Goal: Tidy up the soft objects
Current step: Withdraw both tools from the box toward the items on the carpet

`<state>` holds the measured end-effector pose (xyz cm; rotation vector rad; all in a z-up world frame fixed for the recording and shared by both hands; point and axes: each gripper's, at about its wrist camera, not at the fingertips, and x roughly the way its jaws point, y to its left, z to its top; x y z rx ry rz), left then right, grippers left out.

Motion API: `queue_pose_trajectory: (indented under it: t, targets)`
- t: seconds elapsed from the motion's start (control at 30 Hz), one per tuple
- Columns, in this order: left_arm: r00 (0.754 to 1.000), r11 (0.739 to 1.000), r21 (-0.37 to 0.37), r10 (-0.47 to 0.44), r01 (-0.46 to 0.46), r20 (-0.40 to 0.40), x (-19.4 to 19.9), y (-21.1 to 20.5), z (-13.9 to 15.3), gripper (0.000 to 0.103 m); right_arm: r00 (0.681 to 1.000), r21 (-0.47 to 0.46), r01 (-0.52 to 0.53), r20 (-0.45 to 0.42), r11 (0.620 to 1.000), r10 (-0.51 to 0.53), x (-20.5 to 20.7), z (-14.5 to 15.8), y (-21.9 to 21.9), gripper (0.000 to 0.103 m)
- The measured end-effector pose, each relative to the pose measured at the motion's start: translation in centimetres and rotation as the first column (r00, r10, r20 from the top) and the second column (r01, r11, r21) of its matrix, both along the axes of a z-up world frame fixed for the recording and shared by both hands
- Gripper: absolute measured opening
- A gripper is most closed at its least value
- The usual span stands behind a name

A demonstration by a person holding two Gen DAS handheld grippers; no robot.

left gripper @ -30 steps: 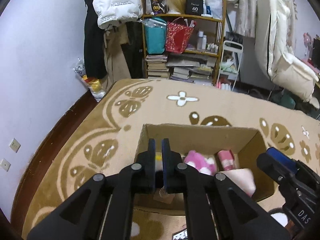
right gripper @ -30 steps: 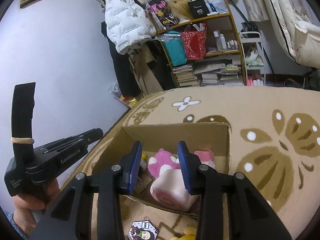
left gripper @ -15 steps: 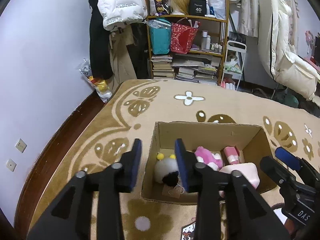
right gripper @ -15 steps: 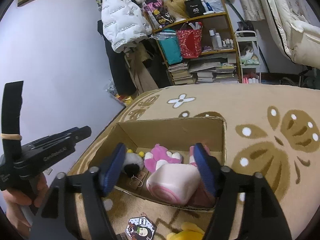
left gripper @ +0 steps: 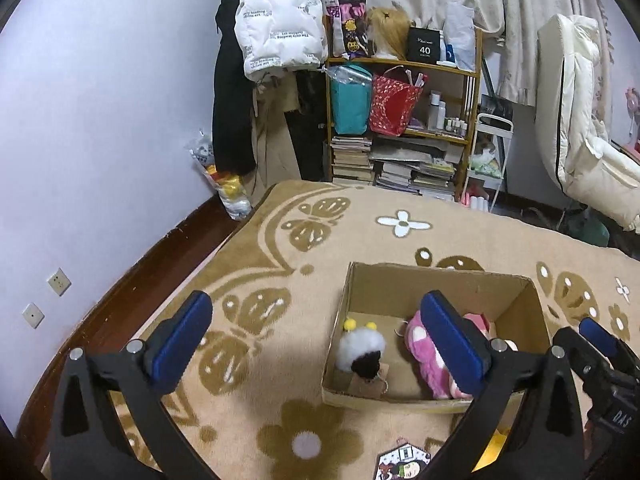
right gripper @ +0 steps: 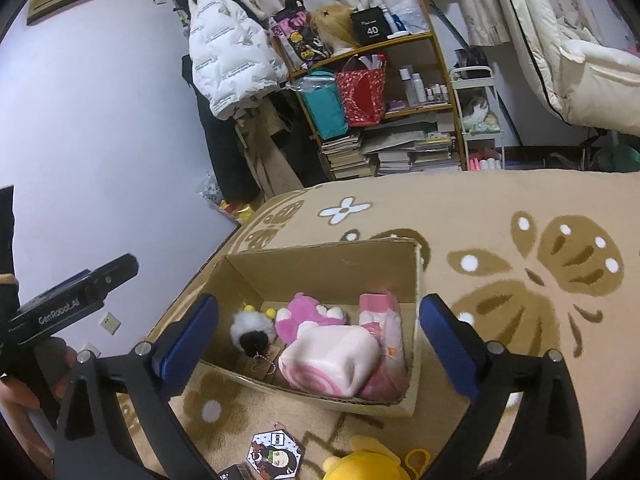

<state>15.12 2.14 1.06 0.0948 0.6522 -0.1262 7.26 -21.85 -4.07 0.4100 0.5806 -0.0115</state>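
An open cardboard box (left gripper: 440,278) (right gripper: 320,258) sits on the patterned rug. Inside lie a white-and-black fluffy toy with yellow bobbles (left gripper: 362,350) (right gripper: 252,330), a pink plush (left gripper: 420,340) (right gripper: 308,312), a pink swirl roll cushion (right gripper: 332,364) and a pink-and-white soft item (right gripper: 380,312). My left gripper (left gripper: 320,340) is wide open and empty, above the box's left front. My right gripper (right gripper: 318,344) is wide open and empty, above the box's front. A yellow plush (right gripper: 368,462) lies on the rug in front of the box.
A hexagonal cartoon badge (right gripper: 276,452) (left gripper: 404,458) lies on the rug by the yellow plush. A cluttered shelf (left gripper: 400,120) with books and bags, hanging coats (left gripper: 276,32) and a white chair (left gripper: 580,132) stand beyond the rug. A wall and wooden floor strip (left gripper: 132,292) lie to the left.
Both grippers opened from shut or narrow to wide. The white fluffy toy and the pink roll cushion now lie in the box. Both grippers have drawn back and up.
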Motion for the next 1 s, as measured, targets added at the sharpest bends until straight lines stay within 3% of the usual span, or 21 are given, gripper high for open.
queue_pose_trajectory:
  t: [0.3, 0.47, 0.9, 1.0]
  targets:
    - [0.999, 1.000, -0.016, -0.007, 0.006, -0.048, -1.3, 0.8, -0.3, 0.103, 1.000, -0.001, -0.001, -0.031, 1.000, 0.001, -1.3, 0.5, 0.1, 0.103]
    - [0.992, 0.999, -0.028, -0.027, 0.024, -0.122, -2.5, 1.3, -1.0, 0.103, 0.999, 0.007, -0.008, -0.049, 1.000, 0.009, -2.2, 0.6, 0.3, 0.103]
    - [0.970, 0.997, -0.025, -0.072, 0.069, -0.232, -5.8, 1.3, -3.4, 0.103, 0.988, 0.063, -0.007, -0.151, 0.998, 0.016, -4.1, -1.2, 0.3, 0.103]
    - [0.968, 0.997, -0.007, -0.073, 0.073, -0.241, -6.5, 1.0, -3.8, 0.103, 0.983, 0.065, -0.016, -0.181, 0.998, 0.027, -4.4, -1.8, 0.5, 0.098]
